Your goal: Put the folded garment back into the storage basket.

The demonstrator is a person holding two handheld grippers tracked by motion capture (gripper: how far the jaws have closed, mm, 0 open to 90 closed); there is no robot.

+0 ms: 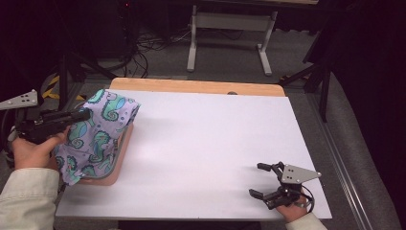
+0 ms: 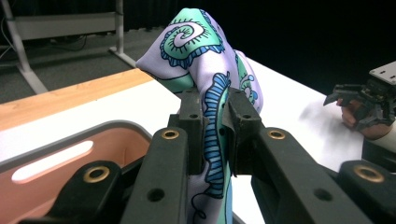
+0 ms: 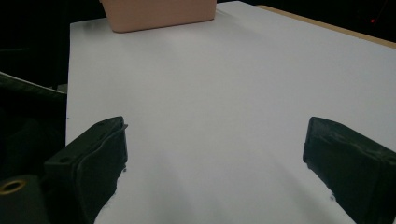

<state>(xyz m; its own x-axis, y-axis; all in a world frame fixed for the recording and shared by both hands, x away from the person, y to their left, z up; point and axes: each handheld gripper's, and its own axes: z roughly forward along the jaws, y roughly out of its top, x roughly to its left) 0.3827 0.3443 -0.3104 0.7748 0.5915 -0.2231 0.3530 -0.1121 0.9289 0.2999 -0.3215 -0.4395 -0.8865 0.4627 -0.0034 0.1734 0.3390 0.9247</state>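
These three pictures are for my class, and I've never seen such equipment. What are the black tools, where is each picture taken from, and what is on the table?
A person holds a two-jaw gripper in each hand. The high view looks down on the white table; the other two cameras ride on the grippers, looking along their jaws. The left gripper is shut on a lilac cloth with a seahorse pattern, held over a pink tub at the table's left edge. The right gripper rests open near the front right corner, holding nothing.
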